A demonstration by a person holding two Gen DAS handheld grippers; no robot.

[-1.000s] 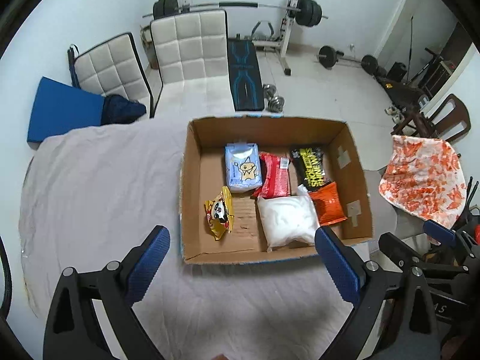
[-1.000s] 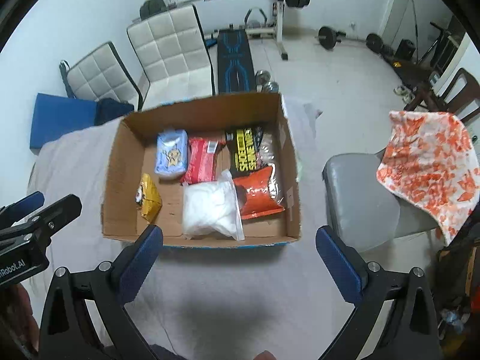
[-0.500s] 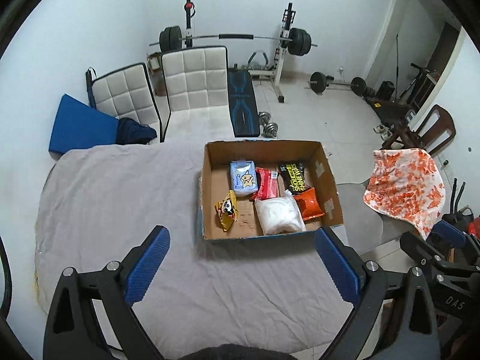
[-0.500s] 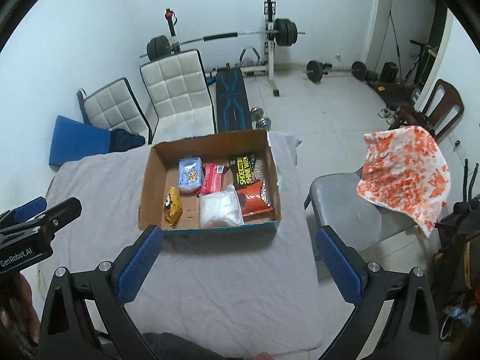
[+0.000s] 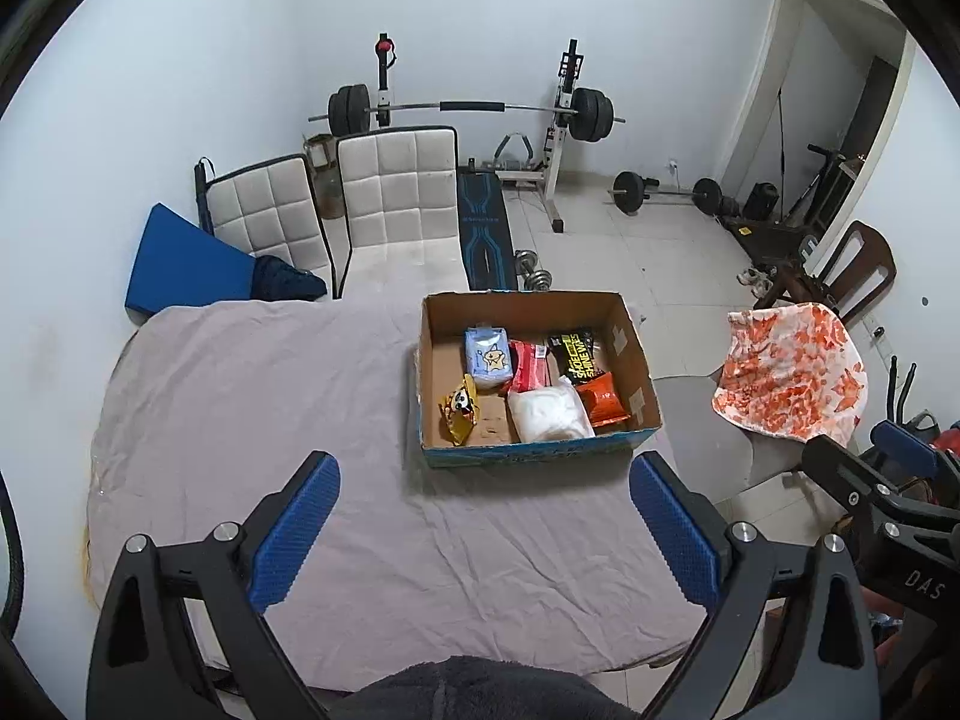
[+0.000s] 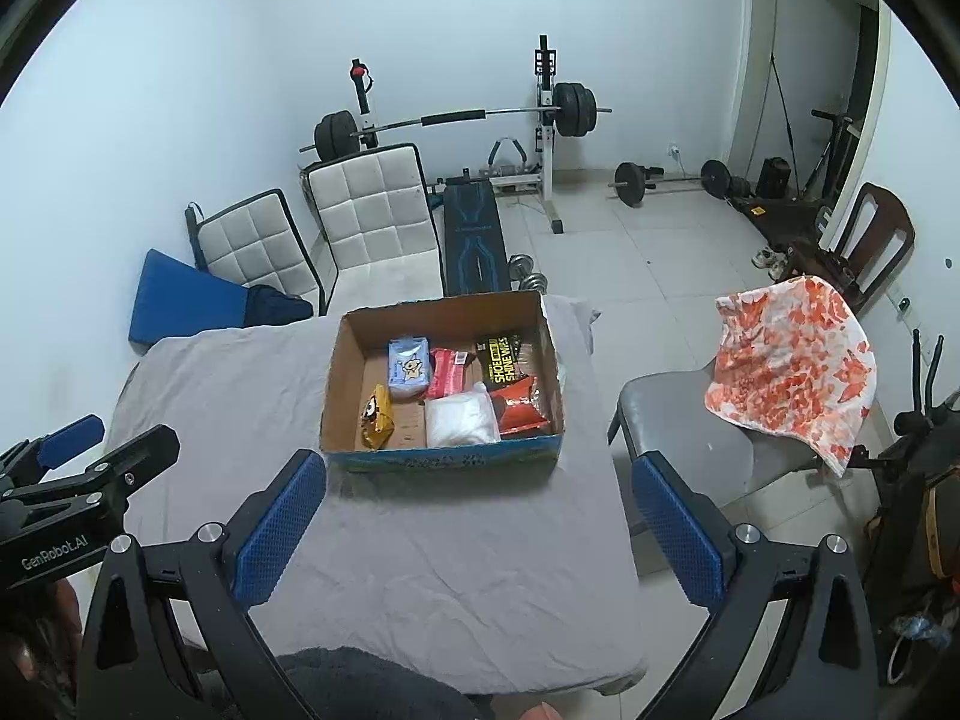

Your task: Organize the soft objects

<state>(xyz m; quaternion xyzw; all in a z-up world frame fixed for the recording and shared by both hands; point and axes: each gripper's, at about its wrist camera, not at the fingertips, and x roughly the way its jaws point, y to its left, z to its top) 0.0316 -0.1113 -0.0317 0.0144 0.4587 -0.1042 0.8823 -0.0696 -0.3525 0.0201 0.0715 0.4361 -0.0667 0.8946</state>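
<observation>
A cardboard box (image 5: 627, 336) stands on the grey-sheeted table (image 5: 252, 396); it also shows in the right wrist view (image 6: 348, 354). Inside lie a blue tissue pack (image 5: 487, 355), a red pack (image 5: 528, 365), a black wipes pack (image 5: 575, 354), an orange packet (image 5: 603, 401), a white bag (image 5: 549, 417) and a yellow snack bag (image 5: 459, 417). My left gripper (image 5: 483, 531) is open and empty, high above the table's near side. My right gripper (image 6: 477, 525) is open and empty, at a similar height, to its right.
A grey chair (image 6: 678, 426) with an orange-patterned cloth (image 6: 792, 366) stands right of the table. Two white padded chairs (image 5: 396, 198) and a blue cushion (image 5: 180, 258) sit behind it. A barbell rack (image 5: 474, 108) and weights stand at the back wall.
Both grippers have pulled back and up from the box, which now looks smaller and farther. Both stay open and empty.
</observation>
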